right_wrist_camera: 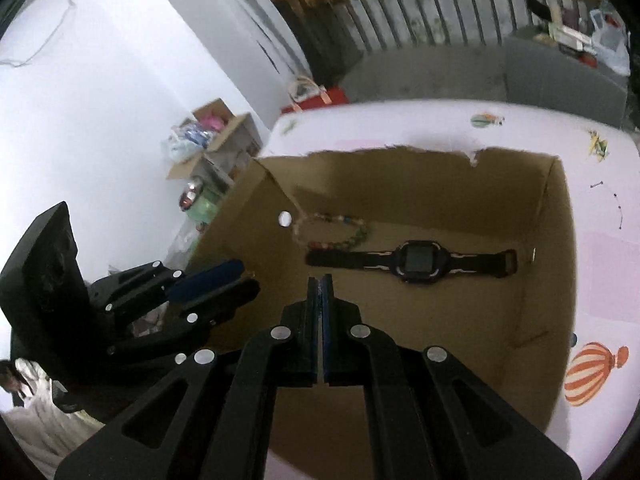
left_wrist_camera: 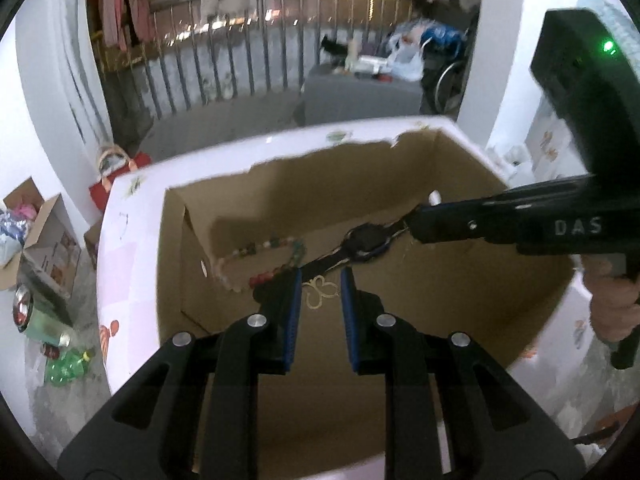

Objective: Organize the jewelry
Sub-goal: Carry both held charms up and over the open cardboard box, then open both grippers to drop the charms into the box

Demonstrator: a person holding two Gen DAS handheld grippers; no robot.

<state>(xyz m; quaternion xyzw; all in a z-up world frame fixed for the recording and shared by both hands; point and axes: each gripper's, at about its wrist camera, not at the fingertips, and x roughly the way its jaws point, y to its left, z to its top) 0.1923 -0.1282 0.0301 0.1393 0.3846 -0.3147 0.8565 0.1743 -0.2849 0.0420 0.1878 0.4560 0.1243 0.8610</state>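
An open brown cardboard box point(right_wrist_camera: 552, 240) sits on a table covered with a pale pink cloth printed with balloons point(right_wrist_camera: 608, 264), and its floor holds the jewelry. A black digital wristwatch with a square face point(right_wrist_camera: 414, 261) lies flat near the box's far wall, strap stretched out. Just beside it, toward the box's left wall, a loop of coloured and pale beads point(right_wrist_camera: 336, 232) rests, and a thin gold butterfly-shaped chain point(left_wrist_camera: 320, 294) lies nearer the middle. The left gripper point(left_wrist_camera: 320, 280) hangs over the box, jaws slightly apart, empty. The right gripper point(right_wrist_camera: 319, 284) has its jaws closed on nothing.
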